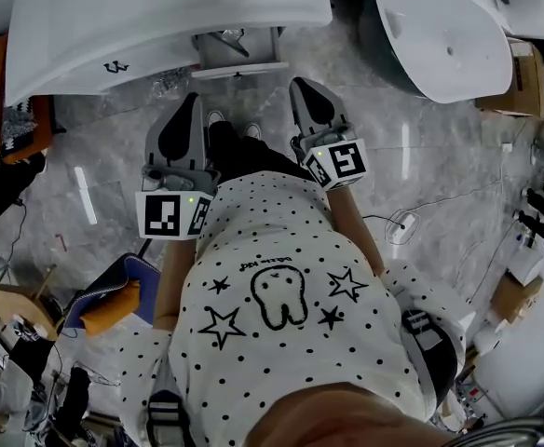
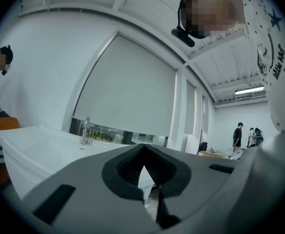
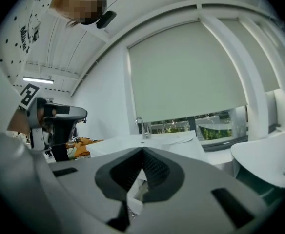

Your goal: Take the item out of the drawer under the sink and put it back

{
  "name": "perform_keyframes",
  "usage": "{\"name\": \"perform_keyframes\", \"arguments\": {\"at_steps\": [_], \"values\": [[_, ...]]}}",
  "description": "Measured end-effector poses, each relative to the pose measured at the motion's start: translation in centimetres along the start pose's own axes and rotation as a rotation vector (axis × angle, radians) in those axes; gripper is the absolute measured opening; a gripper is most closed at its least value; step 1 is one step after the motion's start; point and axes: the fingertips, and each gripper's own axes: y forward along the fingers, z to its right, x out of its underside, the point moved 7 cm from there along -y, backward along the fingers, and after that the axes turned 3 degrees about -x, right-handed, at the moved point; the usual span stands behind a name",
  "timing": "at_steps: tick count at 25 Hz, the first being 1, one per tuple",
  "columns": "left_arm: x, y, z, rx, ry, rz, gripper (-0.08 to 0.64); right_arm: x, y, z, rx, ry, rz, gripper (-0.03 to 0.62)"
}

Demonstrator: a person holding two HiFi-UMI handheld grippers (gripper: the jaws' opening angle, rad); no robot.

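Both tools were held level at waist height in front of the person's white black-dotted shirt (image 1: 281, 250), pointing toward the white rectangular ceramic sink (image 1: 160, 17).

Left gripper (image 1: 195, 101): in its own view (image 2: 143, 150) the grey jaws were pressed together at the tips, with only the moulded diamond gap behind them and nothing in it.

Right gripper (image 1: 300, 84): the same reading in its own view (image 3: 142, 151), tongs pressed together and empty.

Judgement: the level carry, well clear of the cabinet, looks like a neutral posture between steps rather than a reach. Neither tool was near enough to the drawer to act on it.

The shallow drawer with a white front panel (image 1: 239, 69) stood pulled out under the sink's front edge. A small jumble of pale objects (image 1: 227, 37) lay inside. The task's item was in neither gripper, so it was probably among that jumble, but it could not be singled out.

Orientation and long axis of the item: not readable in any view, as the shapes were too small and partly shadowed by the sink's rim. The drawer's own long side ran parallel to the sink front.
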Motion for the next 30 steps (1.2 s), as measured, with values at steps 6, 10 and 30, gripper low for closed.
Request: {"name": "perform_keyframes", "arguments": {"at_steps": [6, 10, 30], "values": [[0.0, 0.3, -1.0, 0.005, -0.002, -0.022, -0.005, -0.4, 0.5, -1.2, 0.008, 0.026, 0.008, 0.012], [-0.3, 0.9, -1.8, 0.014, 0.010, -0.072, -0.005, -1.4, 1.4, -2.3, 0.023, 0.037, 0.026, 0.012], [0.0, -0.5, -3.0, 0.047, 0.001, -0.080, -0.005, -1.6, -1.1, -4.5, 0.111, 0.034, 0.025, 0.012]]}}
